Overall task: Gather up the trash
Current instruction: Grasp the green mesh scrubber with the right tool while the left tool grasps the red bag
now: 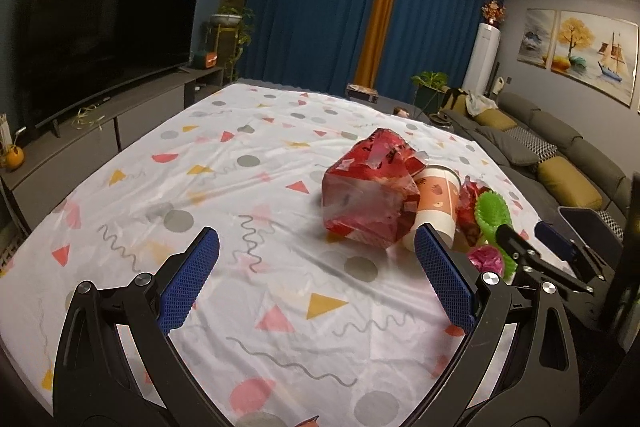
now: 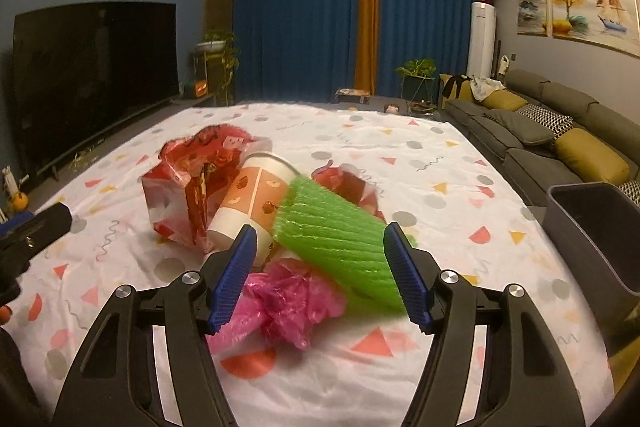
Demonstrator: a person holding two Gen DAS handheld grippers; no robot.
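A pile of trash lies on the patterned tablecloth [image 1: 248,155]. It holds a crumpled red bag [image 1: 368,195] [image 2: 188,183], an orange paper cup on its side [image 1: 436,203] [image 2: 252,203], a green ribbed foam sleeve [image 2: 336,239] [image 1: 492,211], pink crumpled plastic [image 2: 288,303] [image 1: 486,259] and a red wrapper [image 2: 352,183]. My left gripper [image 1: 316,239] is open and empty, just left of the pile. My right gripper [image 2: 320,239] is open, its fingers on either side of the green sleeve and above the pink plastic. It also shows in the left wrist view [image 1: 528,243].
A dark grey bin [image 2: 592,227] stands at the table's right edge. A grey sofa [image 2: 540,131] runs along the right wall. A large TV [image 1: 108,31] on a low cabinet is at the left. Blue curtains hang behind.
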